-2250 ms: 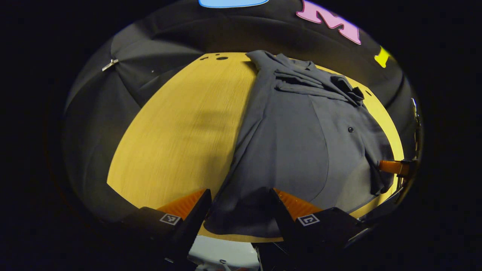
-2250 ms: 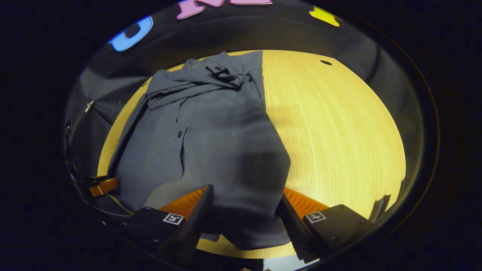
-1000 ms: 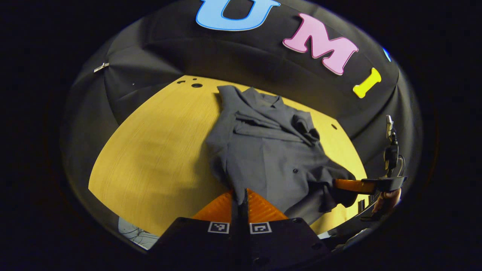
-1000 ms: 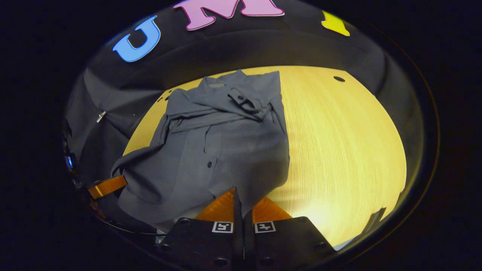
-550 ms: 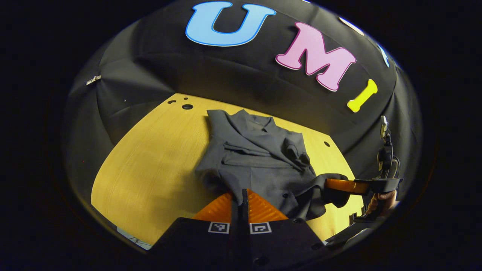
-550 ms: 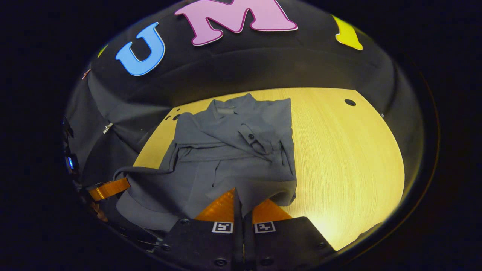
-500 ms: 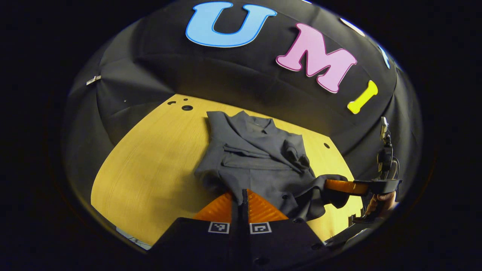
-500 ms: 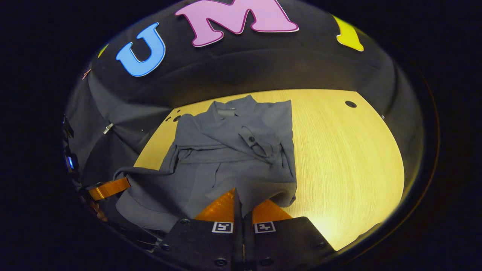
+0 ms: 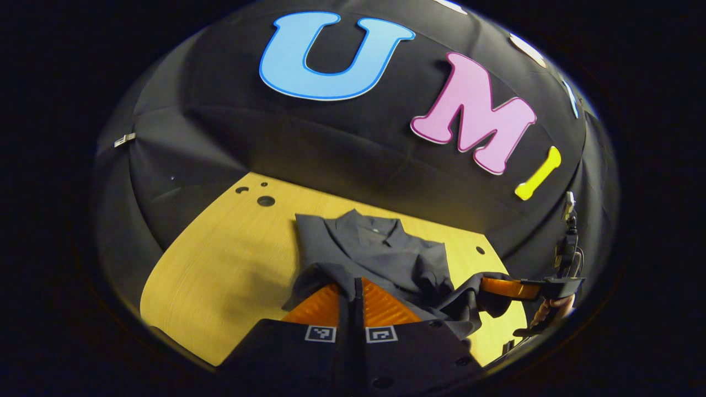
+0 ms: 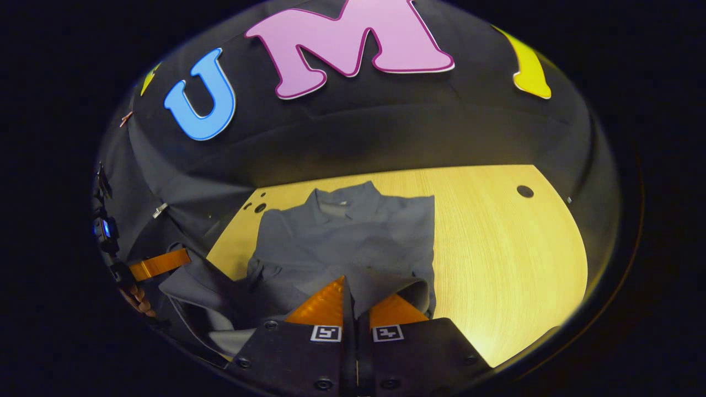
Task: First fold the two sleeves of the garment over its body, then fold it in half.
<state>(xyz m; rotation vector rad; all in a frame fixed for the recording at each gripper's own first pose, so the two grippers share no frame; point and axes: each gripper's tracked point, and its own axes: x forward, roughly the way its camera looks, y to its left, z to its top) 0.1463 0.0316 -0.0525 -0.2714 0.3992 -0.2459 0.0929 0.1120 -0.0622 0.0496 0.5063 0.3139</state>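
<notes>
Left gripper (image 9: 354, 284), right gripper (image 10: 347, 284): jaws closed, each pinching hem corner of dark grey button-up shirt (image 10: 353, 231) on yellow wooden counter (image 10: 507, 259); hem lifted toward collar, likely for half-fold.

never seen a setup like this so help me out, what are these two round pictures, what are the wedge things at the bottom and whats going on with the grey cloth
Nothing here is a robot: a person holds a two-finger tool in each hand. Each tool carries a fisheye camera looking along its own fingers, so the wedges at the bottom are those fingers. In the left gripper view the left tool is shut on the hem of a grey shirt. In the right gripper view the right tool is shut on the hem too. The shirt lies on a yellow table, collar at the far end, and its near hem is lifted off the table, which suggests folding it in half. Each view also catches the other tool at its edge.
</notes>
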